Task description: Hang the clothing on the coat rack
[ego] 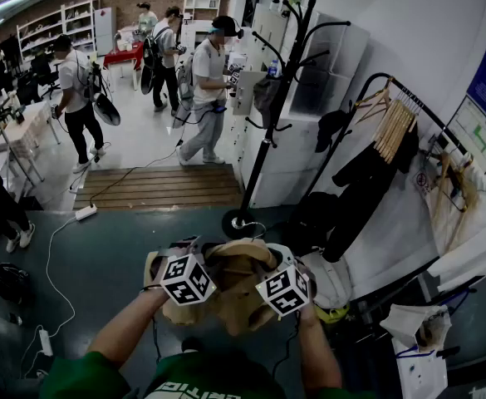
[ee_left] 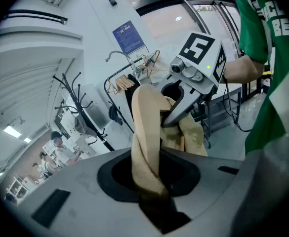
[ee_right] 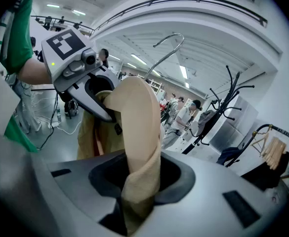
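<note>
A tan garment (ego: 236,283) hangs bunched between my two grippers, low in the head view. My left gripper (ego: 186,278) is shut on one side of it and my right gripper (ego: 284,288) on the other. In the left gripper view the tan cloth (ee_left: 145,142) runs down into the jaws, with the right gripper (ee_left: 196,68) clamped on it beyond. The right gripper view shows the same cloth (ee_right: 140,132) in its jaws, the left gripper (ee_right: 80,65) opposite, and a wire hanger hook (ee_right: 166,51) above. The black coat rack (ego: 267,115) stands ahead, a dark item on one arm.
A clothes rail with wooden hangers (ego: 396,127) and black clothing (ego: 363,189) stands right of the rack. White fabric (ego: 475,223) is draped at the far right. A wooden platform (ego: 159,188), a power strip (ego: 85,213) with cables, and several people are beyond.
</note>
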